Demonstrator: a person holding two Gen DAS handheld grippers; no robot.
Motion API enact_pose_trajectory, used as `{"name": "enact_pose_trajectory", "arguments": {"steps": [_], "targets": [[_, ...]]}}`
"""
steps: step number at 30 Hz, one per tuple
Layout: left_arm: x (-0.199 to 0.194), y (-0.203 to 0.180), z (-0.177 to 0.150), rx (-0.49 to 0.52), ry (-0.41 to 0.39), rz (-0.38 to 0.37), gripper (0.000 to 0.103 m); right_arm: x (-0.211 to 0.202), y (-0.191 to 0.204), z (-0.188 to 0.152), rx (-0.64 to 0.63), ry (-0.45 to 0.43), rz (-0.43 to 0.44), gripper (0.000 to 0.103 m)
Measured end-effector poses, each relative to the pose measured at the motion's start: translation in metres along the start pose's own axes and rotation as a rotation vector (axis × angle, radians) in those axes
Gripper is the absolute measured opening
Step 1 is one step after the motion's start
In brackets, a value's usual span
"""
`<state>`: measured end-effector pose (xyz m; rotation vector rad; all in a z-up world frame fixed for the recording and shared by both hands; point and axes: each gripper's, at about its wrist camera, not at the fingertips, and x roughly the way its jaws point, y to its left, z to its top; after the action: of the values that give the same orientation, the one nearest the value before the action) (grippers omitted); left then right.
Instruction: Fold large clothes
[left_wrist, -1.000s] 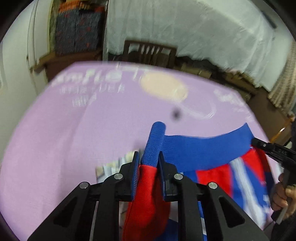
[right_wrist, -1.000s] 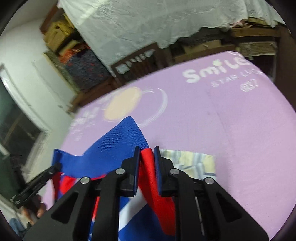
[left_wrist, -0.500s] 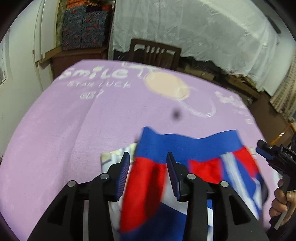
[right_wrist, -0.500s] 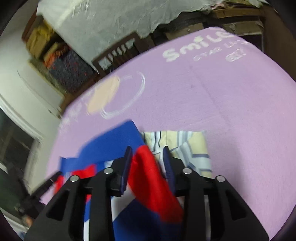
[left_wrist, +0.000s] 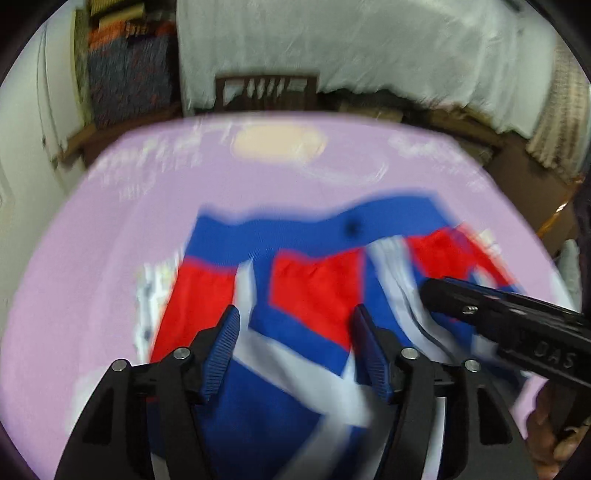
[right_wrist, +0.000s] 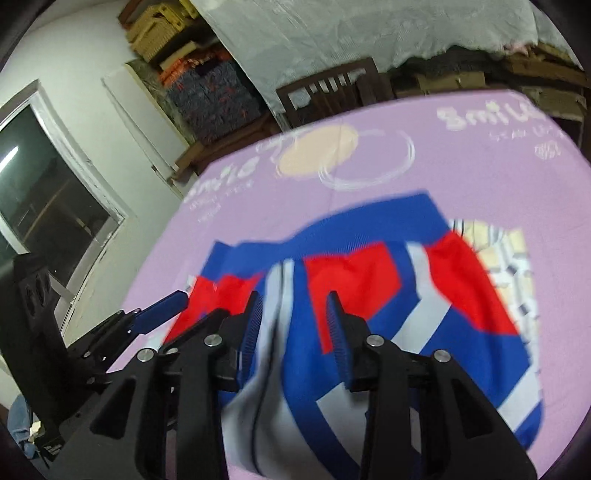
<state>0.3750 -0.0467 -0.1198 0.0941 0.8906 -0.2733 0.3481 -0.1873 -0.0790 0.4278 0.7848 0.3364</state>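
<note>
A red, blue and white garment (left_wrist: 314, 295) lies on the purple tablecloth (left_wrist: 110, 229), its blue waistband at the far edge. It also shows in the right wrist view (right_wrist: 369, 295). My left gripper (left_wrist: 299, 339) is open and empty just above the garment's near part. My right gripper (right_wrist: 293, 325) is open and empty above the garment too. The right gripper reaches in from the right in the left wrist view (left_wrist: 498, 317); the left gripper's blue finger (right_wrist: 162, 306) shows at the left in the right wrist view.
A pale striped folded cloth (right_wrist: 506, 258) lies under the garment at its right edge, and peeks out in the left wrist view (left_wrist: 151, 288). A wooden chair (left_wrist: 266, 92) stands beyond the table. A window (right_wrist: 48, 199) and stacked boxes are at the left.
Both grippers let go of the garment's waistband and opened wide. The garment dropped flat on the table, and both grippers pulled back over it.
</note>
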Motion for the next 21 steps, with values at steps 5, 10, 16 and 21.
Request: {"name": "enact_pose_trajectory", "arguments": {"steps": [5,10,16,21], "targets": [[0.009,0.007,0.002,-0.018,0.006,0.006,0.082,0.025,-0.031,-0.012,0.041,0.066,0.009,0.014],[-0.011,0.017,-0.003,-0.073,0.013,-0.056,0.079,0.019,-0.038,-0.013,0.073,0.080,0.044,0.015],[-0.060,0.009,-0.021,-0.059,-0.057,-0.107,0.078,-0.041,-0.020,-0.026,0.045,-0.003,0.048,0.031],[-0.057,-0.012,-0.047,0.010,-0.026,-0.055,0.080,-0.072,-0.002,-0.052,-0.005,-0.031,0.057,0.032]]}}
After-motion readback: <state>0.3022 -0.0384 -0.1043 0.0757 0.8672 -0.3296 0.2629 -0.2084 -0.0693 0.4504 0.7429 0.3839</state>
